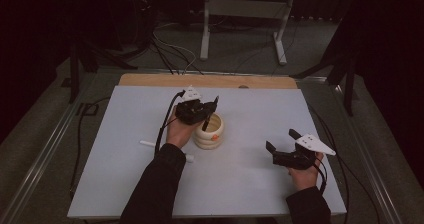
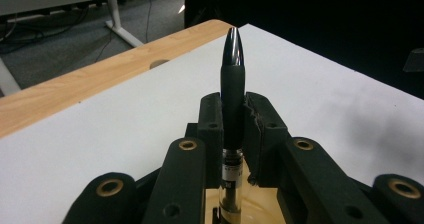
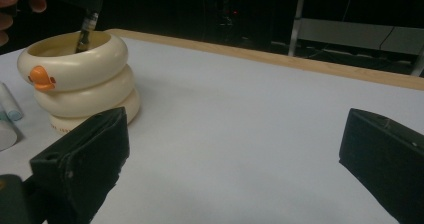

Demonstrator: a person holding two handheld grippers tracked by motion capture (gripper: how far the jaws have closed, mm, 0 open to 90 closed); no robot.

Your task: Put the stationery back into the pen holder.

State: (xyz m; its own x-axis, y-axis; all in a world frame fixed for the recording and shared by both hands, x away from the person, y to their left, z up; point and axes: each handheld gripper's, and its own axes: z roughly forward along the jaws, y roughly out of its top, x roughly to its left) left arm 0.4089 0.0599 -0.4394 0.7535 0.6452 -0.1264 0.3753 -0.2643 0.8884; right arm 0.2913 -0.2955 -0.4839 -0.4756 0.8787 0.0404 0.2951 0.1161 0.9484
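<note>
White tabletop (image 1: 125,184) at frame centre, black pen (image 2: 232,91) clamped by left gripper (image 1: 202,111) over cream ringed duck-beaked pot (image 1: 210,132), right gripper (image 1: 282,146) spread wide, nothing held, lower right.

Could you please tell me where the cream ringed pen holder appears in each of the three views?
High view: the pen holder stands mid-table, just right of the left claw, which holds a pen over it.
Left gripper view: a sliver of its cream rim shows at the bottom, under the pen.
Right gripper view: upper left, orange beak facing the camera.
Shared landmark: the table's wooden far edge.
</note>
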